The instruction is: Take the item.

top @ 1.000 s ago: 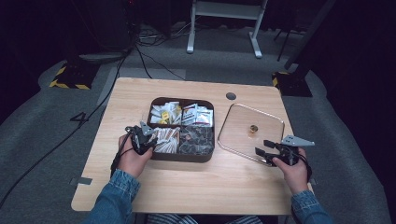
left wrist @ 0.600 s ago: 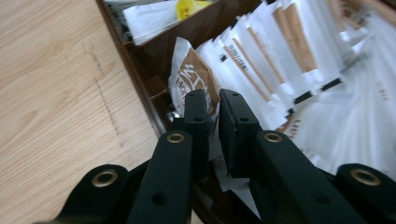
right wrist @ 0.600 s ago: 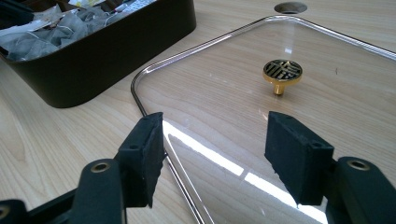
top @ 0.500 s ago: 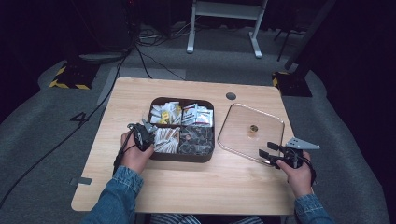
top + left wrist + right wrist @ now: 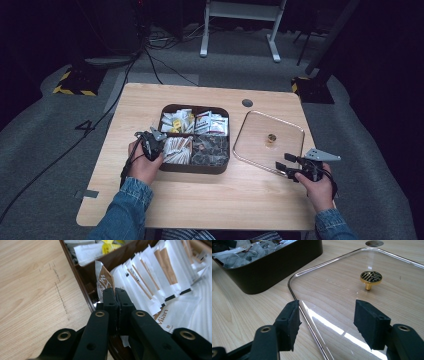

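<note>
- High view: left tool [image 5: 152, 141] sits at the left edge of the brown compartment box [image 5: 220, 167], over the lower-left compartment of white-and-tan sachets [image 5: 177, 150]. Its jaws have just been closing; 1 s ago they stood visibly wider, and the hand is in the same spot. Right tool [image 5: 286, 167] rests lower right, at the near corner of the glass lid [image 5: 250, 150], same place as before.
- Left gripper view: left tool [image 5: 115, 293] clenched, pads pinched on the upper edge of one sachet [image 5: 105, 281] standing at the box wall, mid-frame. The rest of the sachets fan out to the upper right. Worktop [image 5: 30, 290] fills the left side.
- Right gripper view: right tool [image 5: 327, 315] released, jaws apart and straddling the lid rim [image 5: 294, 293]; no contact that I can see. Lid's brass knob [image 5: 370, 278] upper right, box upper left.
- Read: grip on the sachet looks made, so a lift out of the box likely comes next. Thin edge pinch, so it could slip or drag neighbours.
</note>
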Available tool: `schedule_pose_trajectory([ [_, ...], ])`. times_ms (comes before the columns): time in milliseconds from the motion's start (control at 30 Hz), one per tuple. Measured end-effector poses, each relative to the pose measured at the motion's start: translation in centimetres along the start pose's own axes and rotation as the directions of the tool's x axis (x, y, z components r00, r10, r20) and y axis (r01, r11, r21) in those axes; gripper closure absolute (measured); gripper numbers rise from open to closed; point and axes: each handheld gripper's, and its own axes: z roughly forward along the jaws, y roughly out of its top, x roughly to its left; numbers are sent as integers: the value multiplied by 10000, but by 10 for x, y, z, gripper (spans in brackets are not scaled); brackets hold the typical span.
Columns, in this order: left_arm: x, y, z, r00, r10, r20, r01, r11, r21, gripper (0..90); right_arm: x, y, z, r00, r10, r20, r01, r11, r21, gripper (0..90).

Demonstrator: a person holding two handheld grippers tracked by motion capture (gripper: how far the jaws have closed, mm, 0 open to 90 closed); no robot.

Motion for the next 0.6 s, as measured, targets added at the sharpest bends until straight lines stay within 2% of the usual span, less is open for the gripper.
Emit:
schedule_pose_trajectory([
  [167, 4, 0, -12, 9969, -423, 660, 458, 9976, -525, 882, 0, 1, 2, 10000, -34, -37, 34, 10000, -14, 381],
  [200, 6, 0, -14, 9951, -505, 849, 555, 9968, -579, 882, 0, 2, 2, 10000, -29, -53, 29, 10000, -6, 381],
  [233, 8, 0, -17, 9907, -729, 1148, 814, 9941, -712, 882, 0, 2, 3, 10000, -34, -48, 34, 10000, 3, 381],
  [300, 10, -1, -22, 9861, -885, 1404, 1019, 9906, -917, 882, 0, 2, 4, 9999, -60, -81, 60, 10000, -2, 380],
  [467, 13, -2, -36, 9772, -934, 1905, 1225, 9815, -1473, 882, 0, 5, 8, 9998, -43, -219, 42, 10000, -6, 379],
  [600, 12, -2, -47, 9671, -936, 2363, 1376, 9745, -1772, 882, 1, 7, 13, 9994, -98, -337, 98, 10000, 6, 378],
])
